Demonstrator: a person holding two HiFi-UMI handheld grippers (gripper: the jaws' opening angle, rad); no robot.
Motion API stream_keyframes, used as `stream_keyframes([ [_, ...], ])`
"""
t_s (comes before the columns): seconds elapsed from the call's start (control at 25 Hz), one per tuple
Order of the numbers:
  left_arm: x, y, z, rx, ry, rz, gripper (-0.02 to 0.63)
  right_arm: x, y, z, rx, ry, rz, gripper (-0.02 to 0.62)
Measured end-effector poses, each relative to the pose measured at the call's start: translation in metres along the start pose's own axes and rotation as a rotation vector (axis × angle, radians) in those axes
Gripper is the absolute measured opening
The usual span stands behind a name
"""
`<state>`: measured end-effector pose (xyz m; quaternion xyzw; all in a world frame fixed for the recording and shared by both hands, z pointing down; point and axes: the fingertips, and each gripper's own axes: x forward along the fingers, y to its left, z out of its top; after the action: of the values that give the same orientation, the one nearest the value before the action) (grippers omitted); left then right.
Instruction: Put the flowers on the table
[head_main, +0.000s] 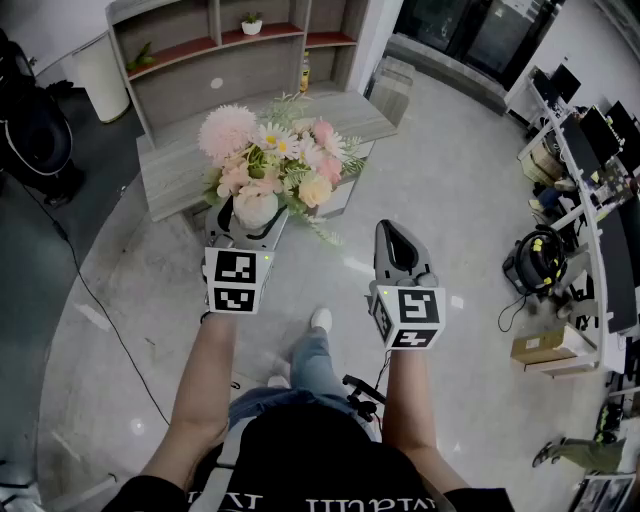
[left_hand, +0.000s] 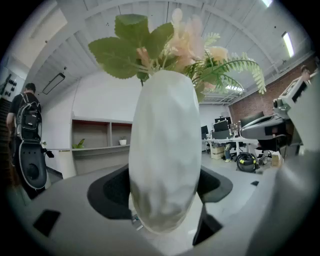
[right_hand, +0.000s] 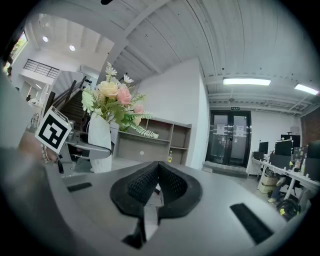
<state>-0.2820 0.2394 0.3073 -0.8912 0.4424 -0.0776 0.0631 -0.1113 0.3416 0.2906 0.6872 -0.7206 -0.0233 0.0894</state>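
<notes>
White vase (head_main: 255, 207) of flowers (head_main: 277, 152) sits clamped at 11 o'clock in my left gripper (head_main: 249, 224), jaws spread wide around it, right gripper (head_main: 393, 236) closed and empty; carrying step, I judge, so next I must reach the grey table (head_main: 178, 168) at 12 and lower it upright.

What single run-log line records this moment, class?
left gripper: shut on vase | right gripper: shut, empty | flowers: in vase | table: ahead, vase not yet down

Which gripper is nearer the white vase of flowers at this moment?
Left. The left gripper grips the white vase, one jaw on either side of its body. The right gripper is shut and empty, held apart from the vase, off to its right.
</notes>
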Motion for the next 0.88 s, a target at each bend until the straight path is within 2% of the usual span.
stream_keyframes([
  [0.6, 0.004, 0.0, -0.005, 0.0, -0.003, 0.008, 0.373, -0.002, -0.011, -0.01, 0.049, -0.013, -0.024, 0.015],
  [0.72, 0.044, 0.014, -0.011, -0.005, 0.005, 0.008, 0.373, 0.036, -0.023, -0.014, 0.048, -0.007, -0.028, 0.015],
  [0.88, 0.109, 0.034, 0.0, -0.023, 0.016, 0.006, 0.373, 0.096, -0.054, -0.004, 0.063, 0.007, -0.034, 0.015],
])
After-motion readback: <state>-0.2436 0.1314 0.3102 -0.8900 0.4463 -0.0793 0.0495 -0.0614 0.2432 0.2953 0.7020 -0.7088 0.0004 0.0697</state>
